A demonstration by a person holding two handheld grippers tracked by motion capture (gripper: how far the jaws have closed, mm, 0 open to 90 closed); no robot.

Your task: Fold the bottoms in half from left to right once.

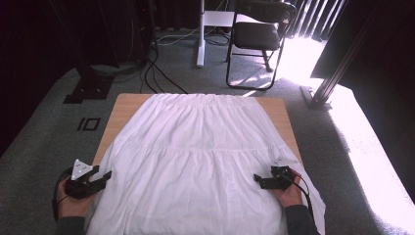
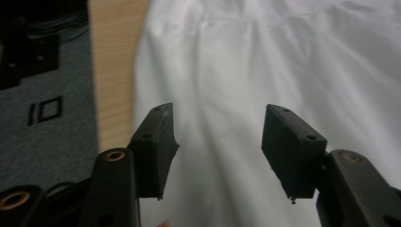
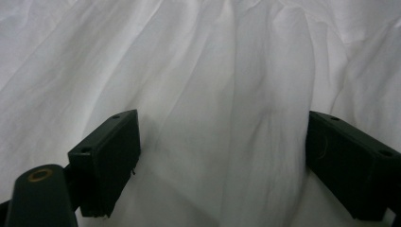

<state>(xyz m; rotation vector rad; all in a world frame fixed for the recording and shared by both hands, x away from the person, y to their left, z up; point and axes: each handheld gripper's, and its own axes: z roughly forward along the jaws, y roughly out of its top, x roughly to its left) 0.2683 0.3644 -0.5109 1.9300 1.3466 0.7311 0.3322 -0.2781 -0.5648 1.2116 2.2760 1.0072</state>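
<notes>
Grey carpet (image 1: 44, 132) is seen around a light wooden table (image 1: 128, 105); a black folding chair (image 1: 257, 34) and white stand (image 1: 200, 34) are placed beyond it, with cables (image 1: 156, 73) trailed over the floor and bright sunlight cast at the right

Skirt (image 1: 195, 156): white, gathered, tiered; laid flat over most of the table, waistband at the far edge, hem draped over the near edge. Bare wood is left exposed along the left side and at the far corners

Left gripper (image 1: 103, 177): held in a hand (image 1: 71, 203) at the near left corner, just beside the skirt's left edge, jaws pointed toward the cloth. In the left gripper view its jaws are seen apart at a middling width, with the skirt (image 2: 246, 71) below and beyond them, nothing pinched; table edge (image 2: 111, 61) and carpet (image 2: 47, 142) are shown at left

Right gripper (image 1: 258, 180): held over the skirt's near right part, jaws directed toward the middle. In the right gripper view the jaws are spread wide above folds of skirt (image 3: 213, 94); no cloth is clamped between the pads
</notes>
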